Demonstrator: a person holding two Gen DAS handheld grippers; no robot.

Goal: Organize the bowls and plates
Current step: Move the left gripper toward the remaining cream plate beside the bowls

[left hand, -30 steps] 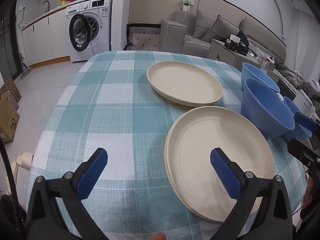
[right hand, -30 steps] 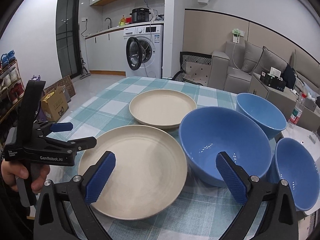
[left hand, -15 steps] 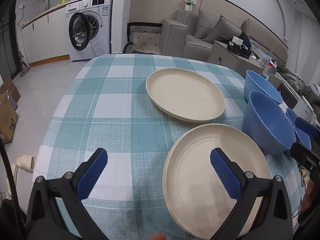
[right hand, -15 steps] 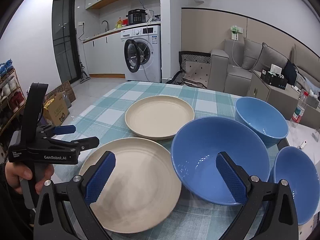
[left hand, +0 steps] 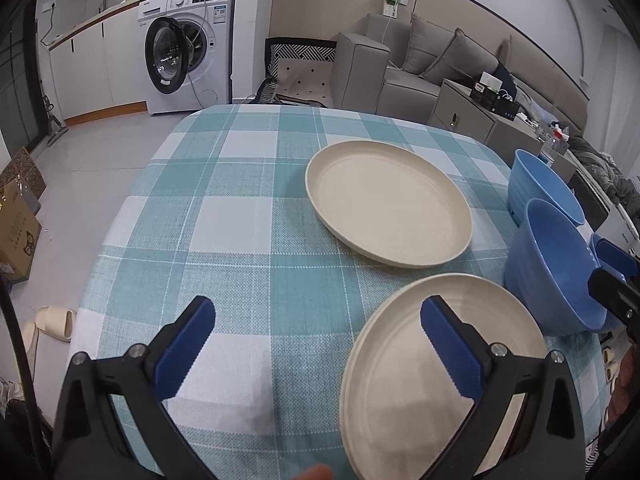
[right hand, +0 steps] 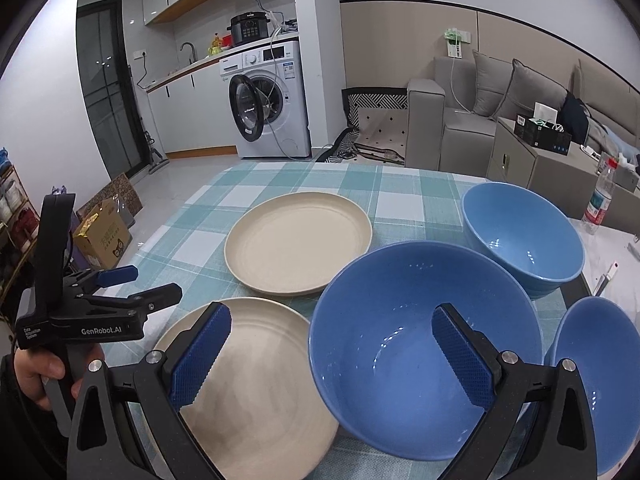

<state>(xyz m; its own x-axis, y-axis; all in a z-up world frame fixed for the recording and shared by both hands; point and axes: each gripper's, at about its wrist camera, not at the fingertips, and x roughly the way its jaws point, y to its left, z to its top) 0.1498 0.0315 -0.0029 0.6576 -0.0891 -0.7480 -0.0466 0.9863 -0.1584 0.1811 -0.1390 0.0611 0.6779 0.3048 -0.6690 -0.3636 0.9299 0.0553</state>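
Two cream plates lie on the checked tablecloth: the near plate (left hand: 432,364) (right hand: 256,364) at the front, the far plate (left hand: 384,200) (right hand: 296,240) behind it. Three blue bowls stand to their right: a big near bowl (right hand: 416,340) (left hand: 556,268), a far bowl (right hand: 520,232) (left hand: 540,184) and a third bowl (right hand: 596,376) at the right edge. My left gripper (left hand: 316,352) hangs open over the front of the table, its right finger above the near plate. My right gripper (right hand: 332,356) stands open, straddling the near bowl's left rim. Both are empty.
The table (left hand: 224,216) drops off to bare floor on the left, where a cardboard box (left hand: 16,236) and slippers (left hand: 44,324) lie. A washing machine (right hand: 268,104) and grey sofa (right hand: 480,104) stand beyond. A water bottle (right hand: 600,200) sits at the right.
Both grippers have pulled back and risen, so plates and bowls sit lower and farther in view. Nothing was taken hold of; both stay open.
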